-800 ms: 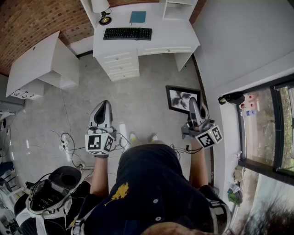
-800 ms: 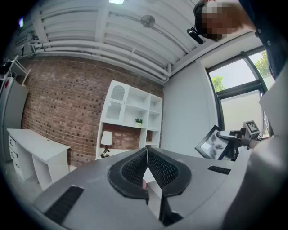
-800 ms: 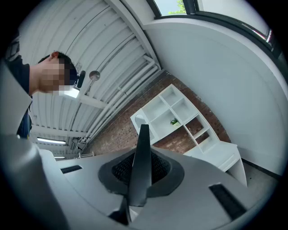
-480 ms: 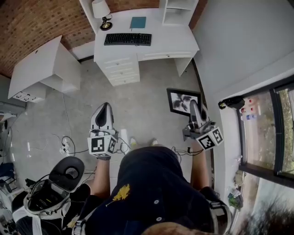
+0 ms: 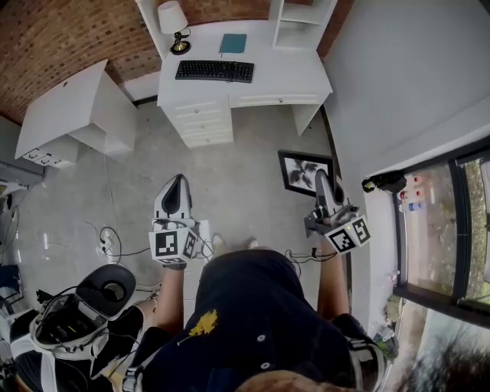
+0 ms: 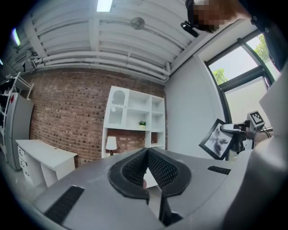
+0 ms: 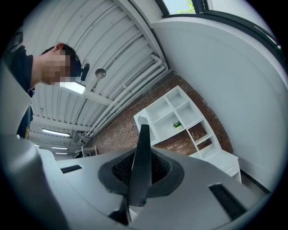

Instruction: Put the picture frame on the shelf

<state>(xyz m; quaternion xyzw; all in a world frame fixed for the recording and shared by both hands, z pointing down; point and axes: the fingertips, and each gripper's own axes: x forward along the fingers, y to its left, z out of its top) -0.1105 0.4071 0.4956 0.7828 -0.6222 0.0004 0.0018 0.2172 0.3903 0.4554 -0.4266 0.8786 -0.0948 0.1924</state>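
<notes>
The black picture frame point(image 5: 304, 171) hangs over the grey floor with my right gripper point(image 5: 322, 181) shut on its near edge. In the right gripper view the frame point(image 7: 141, 157) stands edge-on between the pads. The left gripper view catches the frame point(image 6: 218, 139) off to the right. My left gripper point(image 5: 172, 194) is shut, with nothing in it, its pads point(image 6: 158, 167) meeting at the tip. The white shelf unit point(image 5: 299, 15) stands on the white desk point(image 5: 268, 70) far ahead; the shelf unit point(image 6: 135, 112) sits against the brick wall, and the shelf unit point(image 7: 173, 117) has open compartments.
On the desk lie a keyboard point(image 5: 214, 70), a lamp point(image 5: 174, 20) and a teal book point(image 5: 232, 44). A white side table point(image 5: 73, 115) stands at the left. Cables point(image 5: 115, 241) and black-and-white gear point(image 5: 76, 314) lie on the floor. A wall and window point(image 5: 436, 222) run along the right.
The view has shifted a little, and desk and both grippers sit slightly lower in it. The right gripper keeps its hold on the frame; the left stays shut.
</notes>
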